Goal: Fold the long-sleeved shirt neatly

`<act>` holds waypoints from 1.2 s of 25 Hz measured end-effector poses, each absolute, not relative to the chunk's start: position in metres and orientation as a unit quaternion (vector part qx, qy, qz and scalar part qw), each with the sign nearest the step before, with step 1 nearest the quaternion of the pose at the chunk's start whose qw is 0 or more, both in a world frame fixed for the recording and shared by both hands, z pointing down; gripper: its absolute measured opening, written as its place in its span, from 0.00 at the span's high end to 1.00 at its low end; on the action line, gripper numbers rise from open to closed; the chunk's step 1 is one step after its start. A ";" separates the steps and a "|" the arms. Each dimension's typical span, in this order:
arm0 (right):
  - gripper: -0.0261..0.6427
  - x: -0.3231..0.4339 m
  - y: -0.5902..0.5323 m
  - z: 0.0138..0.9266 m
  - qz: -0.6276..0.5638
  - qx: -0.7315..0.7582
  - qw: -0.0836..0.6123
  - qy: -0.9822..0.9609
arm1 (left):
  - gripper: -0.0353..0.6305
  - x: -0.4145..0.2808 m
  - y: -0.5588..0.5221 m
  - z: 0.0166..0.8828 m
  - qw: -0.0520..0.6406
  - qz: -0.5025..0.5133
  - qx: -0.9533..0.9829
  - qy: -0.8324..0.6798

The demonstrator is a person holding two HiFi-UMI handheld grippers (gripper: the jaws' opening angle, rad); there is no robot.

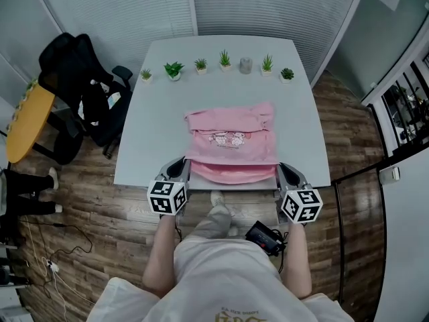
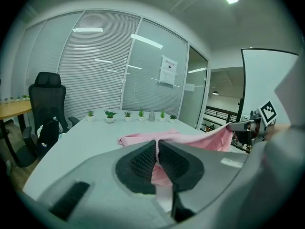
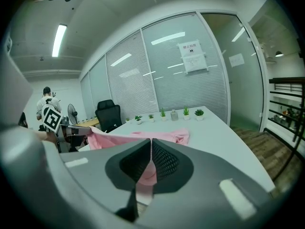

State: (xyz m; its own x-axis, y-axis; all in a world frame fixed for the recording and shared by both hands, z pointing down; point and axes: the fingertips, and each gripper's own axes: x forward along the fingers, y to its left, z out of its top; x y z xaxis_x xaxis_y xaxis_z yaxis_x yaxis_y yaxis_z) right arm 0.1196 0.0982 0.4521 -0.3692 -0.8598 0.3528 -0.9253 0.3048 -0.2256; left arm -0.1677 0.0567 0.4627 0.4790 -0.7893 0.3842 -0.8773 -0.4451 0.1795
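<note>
Shirt (image 1: 231, 139) lies on the counter (image 1: 151, 113), its near hem raised off the front edge, with the left gripper (image 2: 156, 150) and right gripper (image 3: 151, 150) each pinched tight on a corner, likely to hold it taut for folding.

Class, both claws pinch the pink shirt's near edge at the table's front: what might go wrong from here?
The left claw and right claw pinch only a thin strip of the pink shirt; it may slip out. Its far end lies rumpled, so folding over it may trap creases.
</note>
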 end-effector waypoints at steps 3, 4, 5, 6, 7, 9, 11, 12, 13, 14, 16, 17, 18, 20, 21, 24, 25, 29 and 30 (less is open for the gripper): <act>0.93 0.121 0.086 0.454 0.200 0.556 0.081 -0.802 | 0.92 -0.164 0.043 0.458 0.177 0.117 0.843 -0.494; 0.93 0.121 0.080 0.454 0.201 0.557 0.081 -0.802 | 0.92 -0.163 0.038 0.456 0.175 0.114 0.844 -0.493; 0.93 0.122 0.074 0.454 0.202 0.557 0.079 -0.801 | 0.92 -0.162 0.032 0.454 0.175 0.112 0.845 -0.493; 0.93 0.123 0.067 0.454 0.203 0.558 0.078 -0.801 | 0.92 -0.161 0.026 0.454 0.175 0.110 0.845 -0.493; 0.93 0.124 0.060 0.454 0.204 0.558 0.076 -0.801 | 0.92 -0.161 0.019 0.454 0.177 0.109 0.845 -0.493; 0.93 0.126 0.048 0.454 0.206 0.557 0.076 -0.801 | 0.92 -0.160 0.005 0.456 0.182 0.108 0.843 -0.494; 0.93 0.127 0.035 0.452 0.205 0.555 0.078 -0.802 | 0.92 -0.159 -0.008 0.458 0.188 0.107 0.842 -0.495; 0.93 0.128 0.027 0.451 0.205 0.554 0.078 -0.803 | 0.92 -0.158 -0.014 0.459 0.190 0.106 0.841 -0.495; 0.93 0.130 0.019 0.450 0.204 0.553 0.078 -0.804 | 0.92 -0.158 -0.021 0.459 0.193 0.105 0.840 -0.496; 0.93 0.131 0.011 0.449 0.203 0.552 0.079 -0.805 | 0.92 -0.157 -0.028 0.459 0.195 0.104 0.839 -0.497; 0.93 0.133 -0.004 0.448 0.204 0.551 0.079 -0.805 | 0.92 -0.155 -0.041 0.460 0.197 0.105 0.839 -0.497; 0.93 0.134 -0.012 0.448 0.205 0.551 0.078 -0.805 | 0.92 -0.154 -0.047 0.460 0.198 0.105 0.838 -0.497; 0.93 0.135 -0.020 0.448 0.206 0.551 0.077 -0.805 | 0.92 -0.153 -0.054 0.461 0.199 0.106 0.838 -0.497; 0.93 0.135 -0.036 0.449 0.208 0.549 0.077 -0.806 | 0.92 -0.154 -0.068 0.464 0.202 0.107 0.837 -0.497; 0.93 0.134 -0.043 0.450 0.209 0.548 0.079 -0.806 | 0.92 -0.154 -0.075 0.466 0.205 0.108 0.836 -0.498; 0.93 0.132 -0.062 0.453 0.213 0.543 0.082 -0.808 | 0.92 -0.155 -0.094 0.471 0.212 0.111 0.833 -0.499; 0.93 0.132 -0.070 0.454 0.213 0.542 0.083 -0.809 | 0.92 -0.155 -0.100 0.472 0.213 0.112 0.833 -0.499; 0.93 0.133 -0.096 0.459 0.214 0.540 0.086 -0.809 | 0.92 -0.154 -0.122 0.477 0.217 0.114 0.831 -0.499; 0.93 0.133 -0.101 0.460 0.214 0.539 0.087 -0.810 | 0.92 -0.154 -0.127 0.479 0.219 0.116 0.831 -0.498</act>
